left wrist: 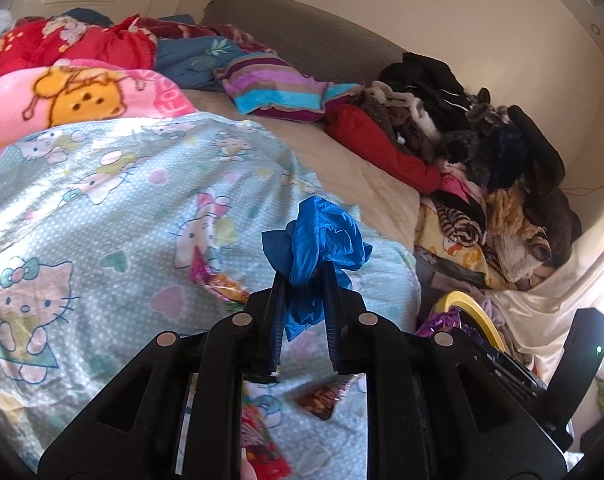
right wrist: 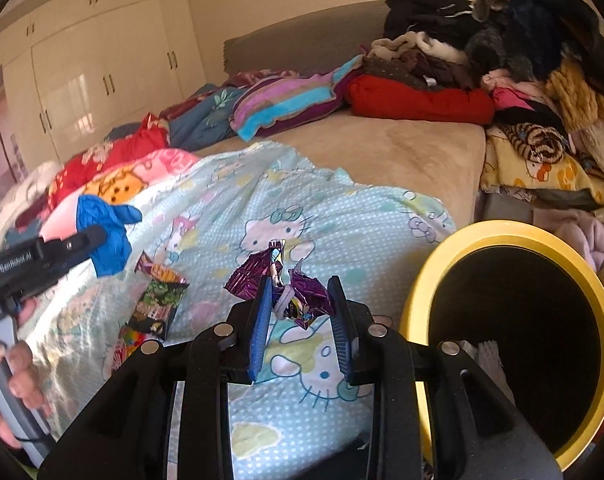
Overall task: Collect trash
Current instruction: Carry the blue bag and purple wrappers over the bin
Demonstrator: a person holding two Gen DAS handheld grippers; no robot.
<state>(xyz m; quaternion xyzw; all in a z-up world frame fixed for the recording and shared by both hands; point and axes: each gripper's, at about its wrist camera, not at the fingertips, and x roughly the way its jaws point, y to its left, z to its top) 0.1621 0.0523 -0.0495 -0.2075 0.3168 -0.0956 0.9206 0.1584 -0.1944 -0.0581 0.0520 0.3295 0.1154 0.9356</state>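
The right gripper (right wrist: 302, 296) is clamped on a crumpled purple wrapper (right wrist: 286, 284) just beside the yellow-rimmed bin (right wrist: 422, 280), not yet over it. The left gripper (left wrist: 304, 280) pinches a blue glove (left wrist: 322, 236) above the cartoon-cat bedspread (left wrist: 102, 200). Both pieces look ready to drop. At least two snack wrappers (right wrist: 158, 300) still lie on the spread; what the dark bin already holds is unclear.

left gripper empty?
No, the left gripper is clamped on a crumpled blue glove, which hangs between its fingers above the bedsheet.
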